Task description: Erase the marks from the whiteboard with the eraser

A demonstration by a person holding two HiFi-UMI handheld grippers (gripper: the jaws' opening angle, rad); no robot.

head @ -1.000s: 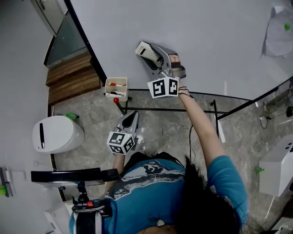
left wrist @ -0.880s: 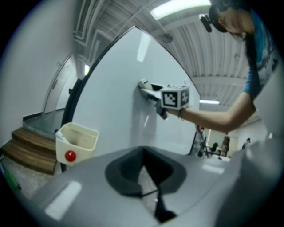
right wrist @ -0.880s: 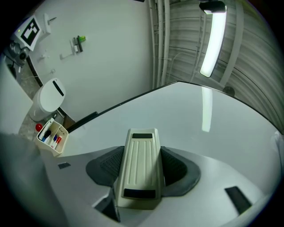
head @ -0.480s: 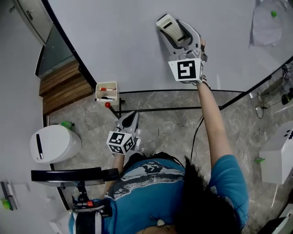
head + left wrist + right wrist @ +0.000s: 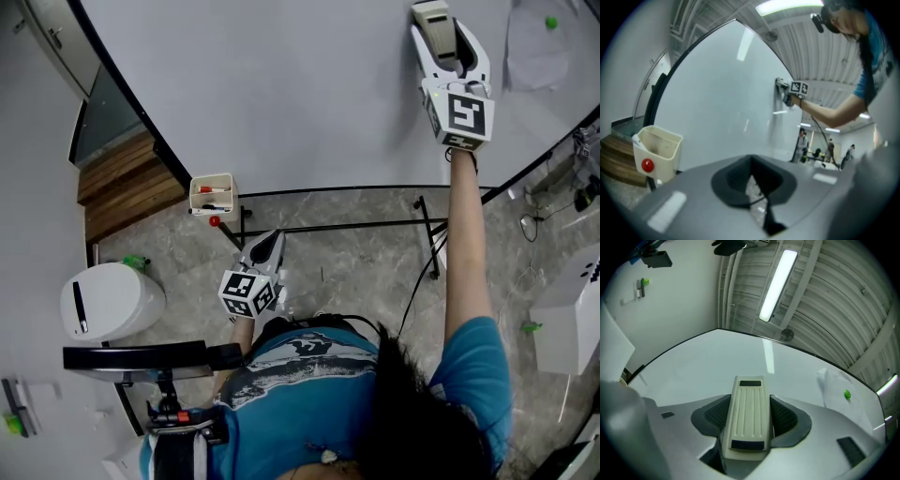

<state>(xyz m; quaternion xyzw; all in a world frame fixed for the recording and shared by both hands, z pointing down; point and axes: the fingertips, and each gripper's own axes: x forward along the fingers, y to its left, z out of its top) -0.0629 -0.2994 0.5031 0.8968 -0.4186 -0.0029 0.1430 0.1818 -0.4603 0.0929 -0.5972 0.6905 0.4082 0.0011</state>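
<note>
Right gripper view: eraser [image 5: 748,414] in right claw [image 5: 749,409]

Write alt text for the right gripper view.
The right claw is shut on a beige ribbed eraser, pointed at a whiteboard that shows no marks in this view. A sheet of paper with a green dot hangs at the board's right, and a long ceiling light glows above.

Right gripper [image 5: 450,47] up, holding eraser [image 5: 431,21], left gripper [image 5: 270,240] closed
</note>
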